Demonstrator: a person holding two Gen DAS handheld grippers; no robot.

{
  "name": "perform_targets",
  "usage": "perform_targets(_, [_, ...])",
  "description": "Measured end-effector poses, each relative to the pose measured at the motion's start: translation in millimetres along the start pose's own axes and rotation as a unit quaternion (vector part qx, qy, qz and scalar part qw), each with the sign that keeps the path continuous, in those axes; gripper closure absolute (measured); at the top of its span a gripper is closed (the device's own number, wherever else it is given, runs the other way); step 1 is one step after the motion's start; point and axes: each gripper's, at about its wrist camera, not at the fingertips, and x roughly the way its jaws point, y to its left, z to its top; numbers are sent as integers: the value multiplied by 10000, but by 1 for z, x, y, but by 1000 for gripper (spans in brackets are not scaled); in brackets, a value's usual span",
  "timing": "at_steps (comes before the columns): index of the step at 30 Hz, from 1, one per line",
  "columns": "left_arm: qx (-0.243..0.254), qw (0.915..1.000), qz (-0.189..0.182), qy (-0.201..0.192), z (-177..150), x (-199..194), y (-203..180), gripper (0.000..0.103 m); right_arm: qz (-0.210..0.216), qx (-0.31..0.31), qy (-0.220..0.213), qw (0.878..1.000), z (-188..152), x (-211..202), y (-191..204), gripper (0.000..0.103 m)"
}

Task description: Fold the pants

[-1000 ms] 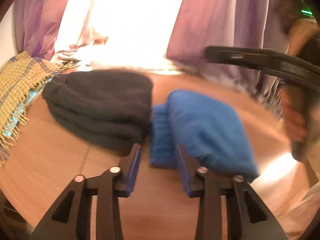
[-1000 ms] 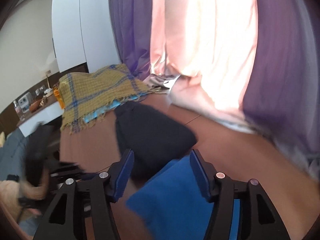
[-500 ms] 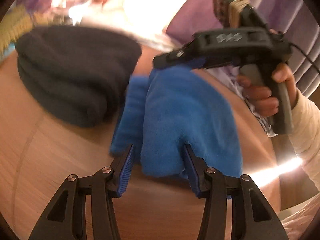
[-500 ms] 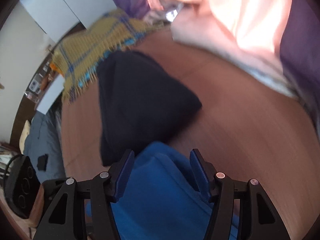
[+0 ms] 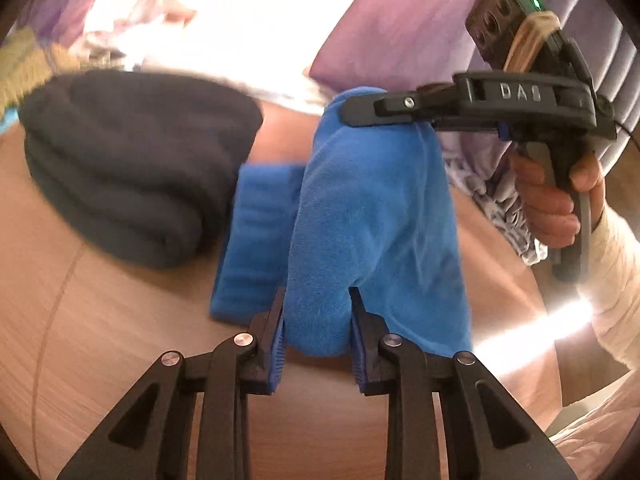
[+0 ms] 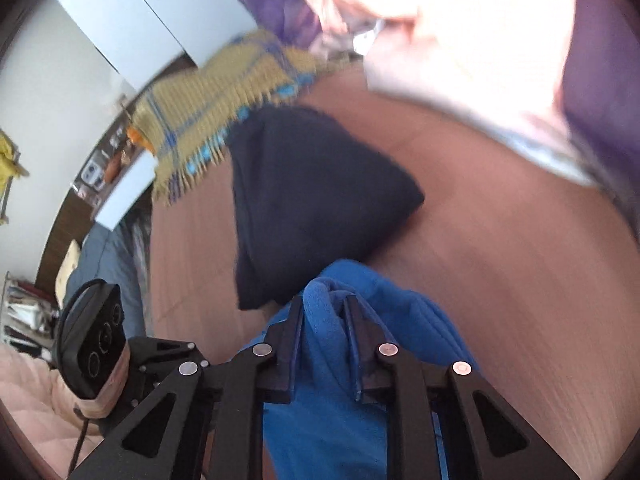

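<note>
Left wrist view, nearest first: my left gripper (image 5: 318,320) has just been closing, and its blue pads now press on both sides of a bunched fold at the near edge of the blue pants (image 5: 368,216). The pants lie folded on the wooden table (image 5: 120,340), with a ribbed band showing flat on their left side. Beyond that fold the fabric rises in a ridge to the far end, where my right gripper (image 5: 352,110) bites into it from the right; a hand (image 5: 548,196) in a pale sleeve is wrapped around its handle. Just left of the pants, touching them or very nearly, sits a folded dark garment (image 5: 132,160). Behind everything hang purple curtains (image 5: 384,28) with bright light between them.

In the right wrist view, the right gripper (image 6: 322,308) has also just been closing, and its jaws are clamped on a pinch of the blue pants (image 6: 404,320), which pile up between and below the fingers. Past the fingertips lies the dark garment (image 6: 316,184), then a yellow checked fringed cloth (image 6: 224,100) at the table's (image 6: 500,260) far edge. The left gripper's body (image 6: 100,340) shows at lower left; its jaws are hidden there.
</note>
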Motion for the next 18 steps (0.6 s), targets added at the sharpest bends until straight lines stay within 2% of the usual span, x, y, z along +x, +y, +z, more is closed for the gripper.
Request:
perform_targets(2, [-22,9999,67,-154,6,-3,0,76,-64,-138,-197,9997,4,-14,3,83])
perform_targets(5, [-219,9996,165,-94,8,8,13,76,-159,-311,-332,9988,16,-12,7,83])
perform_targets(10, [-715,9972,208,89,-2,25,38,76,-122,-167,-99,9997,30,34,-6,83])
perform_targets(14, [-775,9967,217,103,-5,26,40,73,-104,-10,-66,9999,31,59,-16,83])
perform_targets(17, [-774,9966,214,153,-7,23,43,71,-132,193,0,9997,32,68,-26,77])
perform_targets(18, [-762,9967,234,180,-7,22,43,70,-204,293,-45,9994,32,65,-29,69])
